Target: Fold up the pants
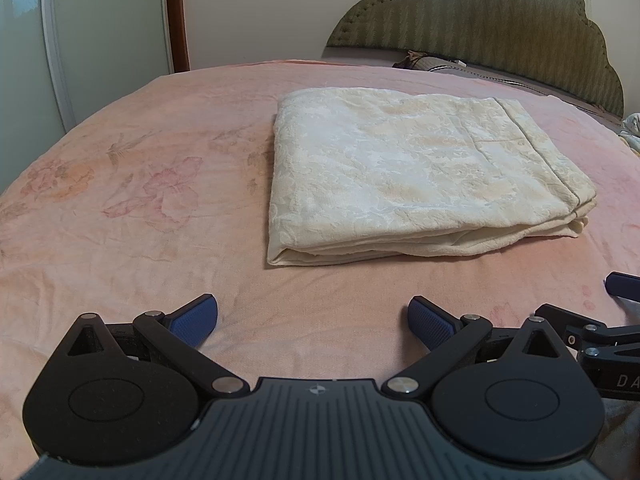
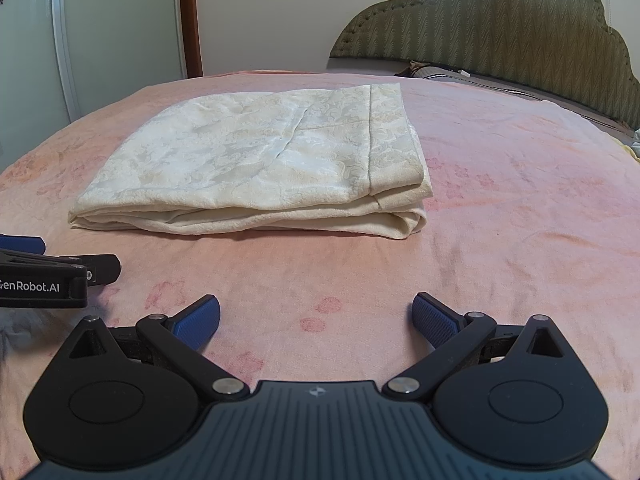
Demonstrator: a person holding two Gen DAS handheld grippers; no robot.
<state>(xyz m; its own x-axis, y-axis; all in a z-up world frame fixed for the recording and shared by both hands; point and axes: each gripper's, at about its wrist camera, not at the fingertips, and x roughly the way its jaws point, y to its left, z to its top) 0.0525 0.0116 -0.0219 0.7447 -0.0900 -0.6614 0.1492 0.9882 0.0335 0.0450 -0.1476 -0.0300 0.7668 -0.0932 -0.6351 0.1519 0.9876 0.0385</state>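
The cream patterned pants (image 1: 416, 176) lie folded into a flat rectangular stack on the pink bedspread (image 1: 140, 200); they also show in the right wrist view (image 2: 256, 168). My left gripper (image 1: 312, 320) is open and empty, low over the bedspread, a short way in front of the stack. My right gripper (image 2: 316, 320) is open and empty, also short of the stack. Each gripper shows at the edge of the other's view: the right one (image 1: 600, 320), the left one (image 2: 52, 272).
A green padded headboard (image 1: 500, 28) stands at the far right of the bed, with a pillow (image 1: 440, 64) below it. White wardrobe doors (image 1: 100, 20) stand beyond the bed's far left. A pale cloth (image 1: 632, 128) lies at the right edge.
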